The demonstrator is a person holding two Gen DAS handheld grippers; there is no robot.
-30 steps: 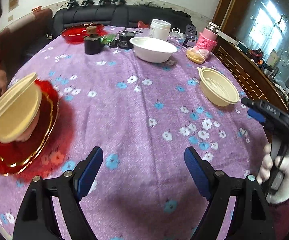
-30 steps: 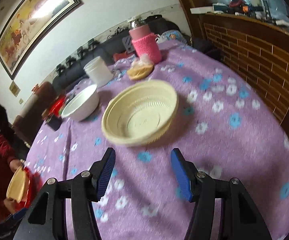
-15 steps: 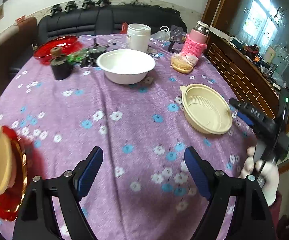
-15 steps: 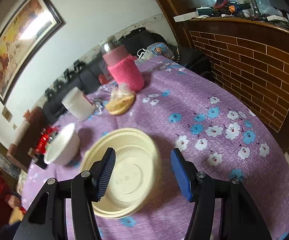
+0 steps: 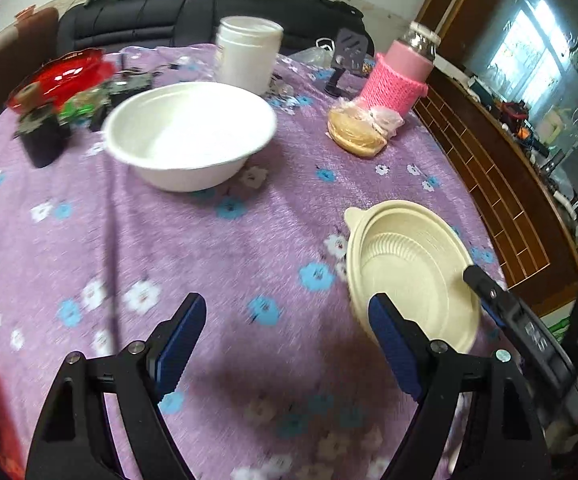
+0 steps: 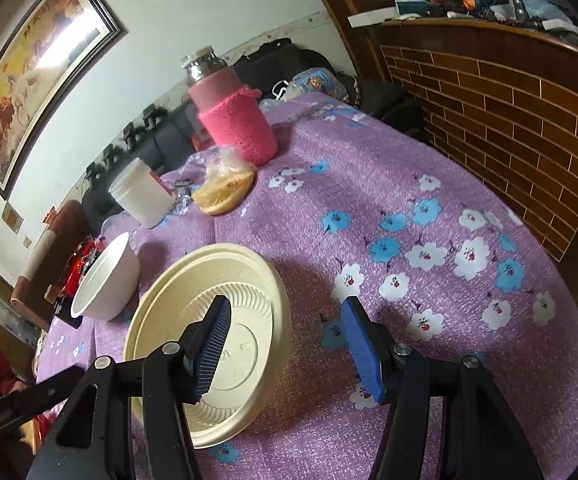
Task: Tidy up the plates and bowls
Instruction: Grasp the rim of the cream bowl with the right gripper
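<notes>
R gripper (image 6: 285,344) is spread, straddling the near rim of the cream bowl (image 6: 209,340) w/o pinching it. L gripper (image 5: 289,344) is spread too, nothing between. White bowl (image 5: 191,134) sits further back, untouched, so most of the task looks left. Purple flowered tablecloth (image 6: 409,200); behind it pink-sleeved bottle (image 6: 233,116), black sofa (image 5: 209,8), framed painting (image 6: 37,68), brick-pattern counter (image 6: 509,120).

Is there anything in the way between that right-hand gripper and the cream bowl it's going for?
Nothing visible: the right gripper is open right at the cream bowl, one finger already above its inside.
</notes>
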